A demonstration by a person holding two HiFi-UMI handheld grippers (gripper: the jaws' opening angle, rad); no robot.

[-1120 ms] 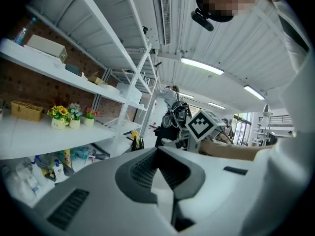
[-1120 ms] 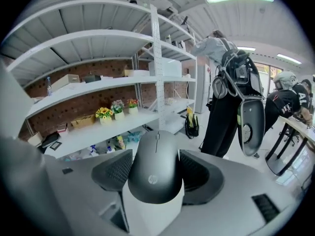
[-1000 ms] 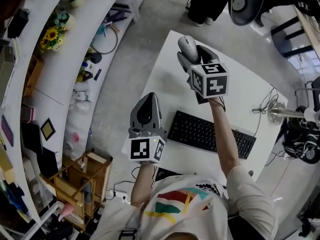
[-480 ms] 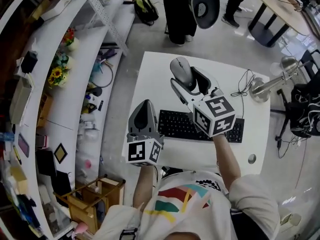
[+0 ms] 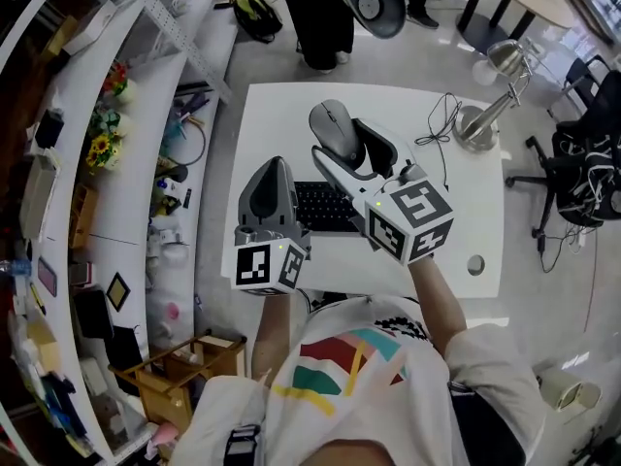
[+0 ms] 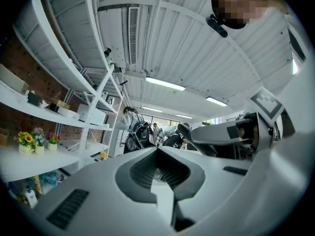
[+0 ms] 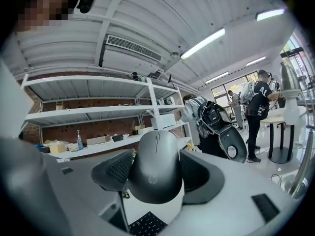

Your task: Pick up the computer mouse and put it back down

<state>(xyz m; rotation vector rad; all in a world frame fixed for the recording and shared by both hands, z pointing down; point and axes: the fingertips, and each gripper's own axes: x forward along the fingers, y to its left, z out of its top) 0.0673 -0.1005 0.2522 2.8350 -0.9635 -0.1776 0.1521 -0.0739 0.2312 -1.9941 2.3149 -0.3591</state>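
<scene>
The grey computer mouse (image 5: 333,124) is held off the white table (image 5: 272,115), and my right gripper (image 5: 342,146) is shut on its sides. In the right gripper view the mouse (image 7: 155,161) fills the space between the two dark jaw pads, with its wheel pointing away, and my right gripper (image 7: 156,175) is tilted up toward the shelves. To the left and nearer me, my left gripper (image 5: 275,173) hovers over the keyboard's left end. Its jaws are shut with nothing in them. The left gripper view shows my left gripper (image 6: 158,168) aimed at the ceiling.
A black keyboard (image 5: 320,207) lies beneath both grippers. A desk lamp (image 5: 483,115) and a thin cable (image 5: 441,115) occupy the table's far right. Curved shelves (image 5: 126,163) run along the left. A black office chair (image 5: 582,163) stands right, and people stand beyond the table.
My right gripper has drawn back toward me with the mouse, from the table's far part to above the keyboard. The left gripper has stayed shut and near the keyboard's left end.
</scene>
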